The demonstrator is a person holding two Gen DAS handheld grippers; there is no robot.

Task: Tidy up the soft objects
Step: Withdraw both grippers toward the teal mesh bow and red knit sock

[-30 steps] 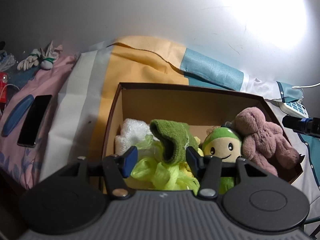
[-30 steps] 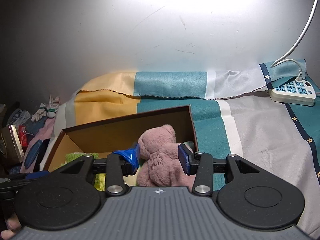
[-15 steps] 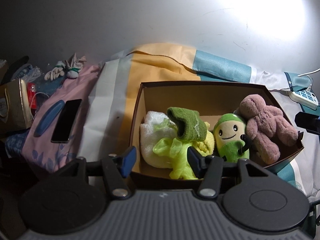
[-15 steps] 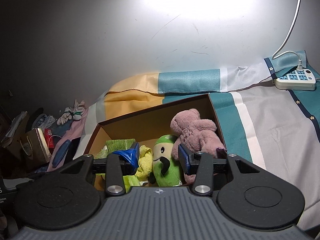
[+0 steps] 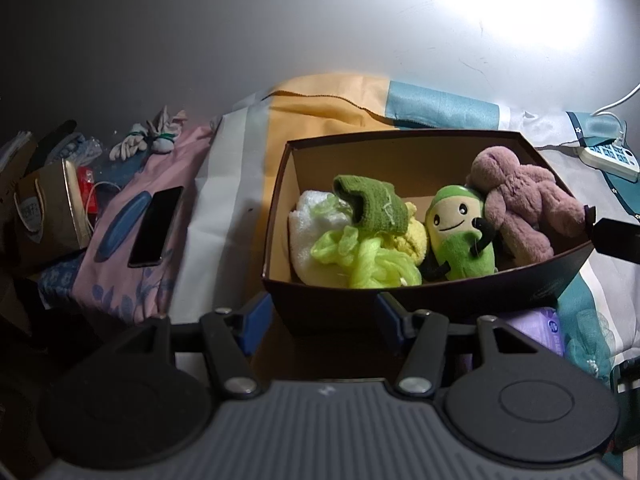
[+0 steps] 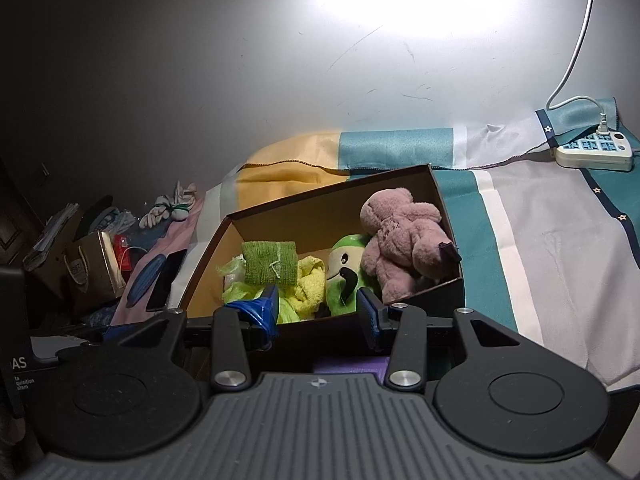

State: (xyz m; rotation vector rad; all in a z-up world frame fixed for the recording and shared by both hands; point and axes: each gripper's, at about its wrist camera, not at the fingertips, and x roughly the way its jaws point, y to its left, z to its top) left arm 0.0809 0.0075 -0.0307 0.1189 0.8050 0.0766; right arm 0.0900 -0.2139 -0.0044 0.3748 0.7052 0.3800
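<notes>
A wall [image 5: 200,40] is rising at the far side, lit bright at the upper right. In front of it a striped cloth [image 6: 540,240] in yellow, teal and white is covering a flat surface. A pink cloth [image 5: 128,264] is lying to the left of it.

A brown open box [image 5: 400,300] is sitting on the striped cloth, near the middle of both views. It is holding the soft things. A pink plush [image 5: 524,204] is leaning in its right corner. A green doll [image 5: 460,236] with a smiling face is resting just left of the plush, touching it. A lime net puff [image 5: 368,260] is lying near the front wall. A green knit piece [image 5: 372,208] is sitting on top of the pile, over a yellow cloth [image 5: 412,236] and a white towel [image 5: 316,220] at the left.

The left gripper [image 5: 320,320] is hanging in front of the box's near wall, fingers wide apart and holding nothing. The right gripper [image 6: 318,312] is hanging at the near rim, fingers narrower and also empty (a loose blue wrap is hanging off its left fingertip).

Outside the box, a phone [image 5: 156,226] is lying on the pink cloth and a power strip [image 6: 592,152] is sitting far right. A white glove bundle [image 5: 148,140] is lying far left, well apart from the box.

The task seems nearly done: six soft things are already in the box. The glove bundle may be the one soft thing left, though whether it belongs to the job is unclear.
</notes>
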